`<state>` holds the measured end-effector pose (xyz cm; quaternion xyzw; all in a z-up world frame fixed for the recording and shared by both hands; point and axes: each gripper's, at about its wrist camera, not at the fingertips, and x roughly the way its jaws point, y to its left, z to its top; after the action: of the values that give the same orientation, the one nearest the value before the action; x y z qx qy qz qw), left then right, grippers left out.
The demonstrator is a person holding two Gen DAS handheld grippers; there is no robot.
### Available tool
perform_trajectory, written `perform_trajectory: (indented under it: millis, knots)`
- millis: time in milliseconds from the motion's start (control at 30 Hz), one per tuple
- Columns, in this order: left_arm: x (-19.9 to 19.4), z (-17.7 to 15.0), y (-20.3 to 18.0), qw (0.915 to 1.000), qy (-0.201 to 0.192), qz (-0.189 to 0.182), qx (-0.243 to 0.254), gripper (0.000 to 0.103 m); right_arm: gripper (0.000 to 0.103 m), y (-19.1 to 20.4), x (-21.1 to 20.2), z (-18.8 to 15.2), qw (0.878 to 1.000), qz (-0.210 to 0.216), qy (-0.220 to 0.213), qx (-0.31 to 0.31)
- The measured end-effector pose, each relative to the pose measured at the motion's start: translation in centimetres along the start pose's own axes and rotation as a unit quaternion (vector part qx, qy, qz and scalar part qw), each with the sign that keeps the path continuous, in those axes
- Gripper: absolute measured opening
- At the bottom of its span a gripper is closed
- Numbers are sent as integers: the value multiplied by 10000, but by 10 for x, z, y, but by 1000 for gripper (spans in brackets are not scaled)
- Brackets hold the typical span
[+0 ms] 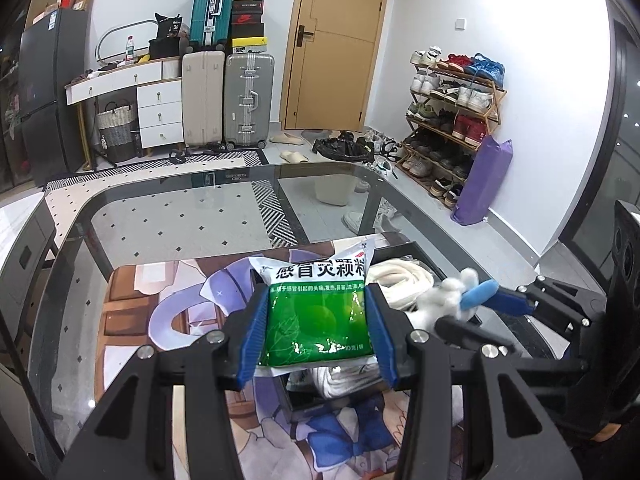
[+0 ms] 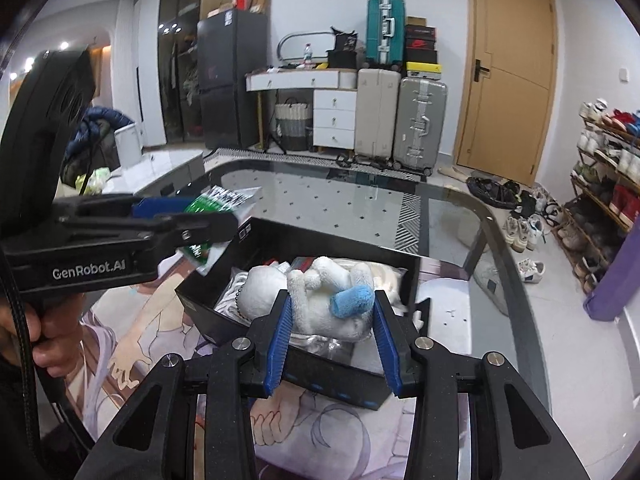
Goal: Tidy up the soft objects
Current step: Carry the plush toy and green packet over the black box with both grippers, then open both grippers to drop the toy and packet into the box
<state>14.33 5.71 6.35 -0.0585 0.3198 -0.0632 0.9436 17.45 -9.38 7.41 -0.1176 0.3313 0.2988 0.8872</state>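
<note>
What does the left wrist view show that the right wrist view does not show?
Only the left wrist view shows the printed front of the green packet clamped in the left gripper. Only the right wrist view shows the hand that holds the left gripper, the black box as a whole, and the blue jacket. Both show the white plush toy in the right gripper, the glass table and the suitcases.

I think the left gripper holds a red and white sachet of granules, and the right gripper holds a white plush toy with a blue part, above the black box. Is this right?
Not quite: the sachet of granules in the left gripper is green and white, not red, as the left wrist view shows. The rest holds: the right gripper holds the white plush toy with a blue part above the black box.
</note>
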Motion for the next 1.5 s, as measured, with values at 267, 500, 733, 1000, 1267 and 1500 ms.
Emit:
perform_trajectory:
  millis: [267, 500, 733, 1000, 1267, 1500]
  knots:
    - [18, 2, 1, 9999, 123, -69, 12, 46, 39, 6, 23, 8, 9995, -53, 144, -259]
    - [27, 2, -1, 9997, 181, -142, 35, 46, 49, -3, 20, 7, 9990, -115, 227, -354]
    - [29, 2, -3, 9997, 180, -159, 57, 46, 54, -8, 14, 6, 9993, -112, 142, -321]
    - [28, -2, -2, 9997, 162, -193, 49, 46, 63, -28, -4, -1, 9996, -270, -72, 95]
    - [40, -7, -7, 9994, 272, -210, 90, 47, 67, -23, 19, -4, 9985, -465, 268, -98]
    - [40, -10, -9, 9989, 420, -106, 194, 68, 81, -20, 16, -9, 9989, -456, 88, -44]
